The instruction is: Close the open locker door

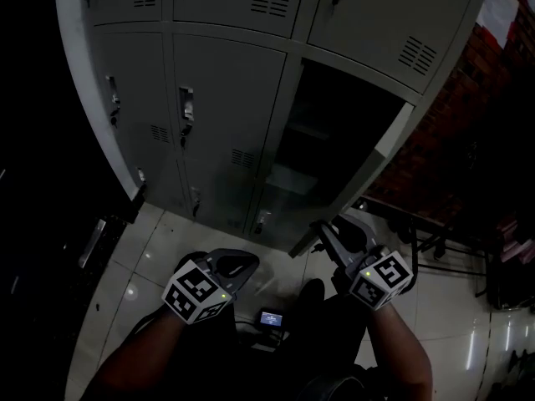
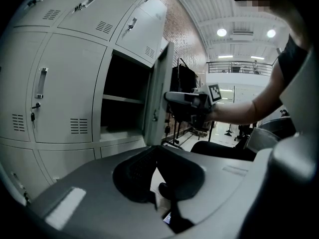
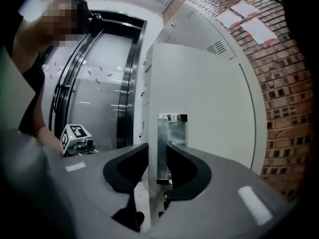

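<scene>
I have the right tongs [image 1: 323, 229] up at the free edge of the open door [image 1: 359, 182], and in the right gripper view they pinch that edge [image 3: 153, 133]: one pad sits on each face of the panel, with a shiny latch plate [image 3: 172, 133] just beyond the tips. The door hangs from the right side of its compartment [image 1: 326, 132] and swings well out from the lockers [image 1: 226, 98] toward me. This is the right-hand column, one row down from the top row in view. The neighbouring doors I can see are all flush and closed.

From the left gripper view I see the door [image 2: 158, 93] edge-on. The dark compartment beside it has a shelf [image 2: 122, 99] across it, and the right tongs reach in from the right to meet the door.

My left tongs [image 1: 244, 263] hang low, well apart from the lockers, over the tiled floor [image 1: 150, 257]. Their tips [image 2: 155, 148] are pressed together with nothing between them.

A brick wall [image 3: 289, 108] stands behind the door on the right. A small lit screen [image 1: 270, 317] shows low between my arms.
</scene>
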Demonstrator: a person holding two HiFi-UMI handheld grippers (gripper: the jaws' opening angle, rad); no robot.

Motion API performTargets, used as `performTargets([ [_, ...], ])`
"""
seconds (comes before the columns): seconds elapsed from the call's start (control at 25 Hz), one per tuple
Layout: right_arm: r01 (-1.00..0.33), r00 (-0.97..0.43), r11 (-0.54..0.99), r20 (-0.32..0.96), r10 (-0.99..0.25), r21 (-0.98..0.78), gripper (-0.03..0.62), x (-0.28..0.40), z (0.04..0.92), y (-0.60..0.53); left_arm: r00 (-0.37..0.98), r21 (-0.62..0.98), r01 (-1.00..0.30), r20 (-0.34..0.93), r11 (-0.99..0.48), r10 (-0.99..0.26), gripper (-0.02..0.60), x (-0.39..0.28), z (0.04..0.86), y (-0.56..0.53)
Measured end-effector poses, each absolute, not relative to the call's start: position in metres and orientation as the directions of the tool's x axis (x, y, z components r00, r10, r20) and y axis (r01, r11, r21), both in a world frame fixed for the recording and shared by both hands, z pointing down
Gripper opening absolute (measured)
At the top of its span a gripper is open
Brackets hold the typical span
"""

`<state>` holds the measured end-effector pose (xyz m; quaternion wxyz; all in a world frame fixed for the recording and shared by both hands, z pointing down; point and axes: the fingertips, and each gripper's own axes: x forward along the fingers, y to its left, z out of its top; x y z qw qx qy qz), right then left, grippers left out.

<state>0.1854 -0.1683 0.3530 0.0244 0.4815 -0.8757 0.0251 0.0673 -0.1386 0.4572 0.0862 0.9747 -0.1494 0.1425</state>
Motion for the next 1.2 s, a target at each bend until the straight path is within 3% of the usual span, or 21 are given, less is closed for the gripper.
performTargets([
  [0.6, -0.960, -0.279, 0.279, 0.059, -0.958, -0.011, 0.118, 0.144, 0.353, -0.321, 0.917, 0.138, -0.315, 0.297, -0.939, -0.265, 0.012, 0.069, 0.457, -0.139],
  [1.2, -0.970, -0.245, 0.244, 0.095, -0.965, -0.021, 0.128, 0.158, 0.360, -0.404, 0.922, 0.149, -0.308, 0.290, -0.940, -0.256, 0.012, 0.069, 0.457, -0.138],
])
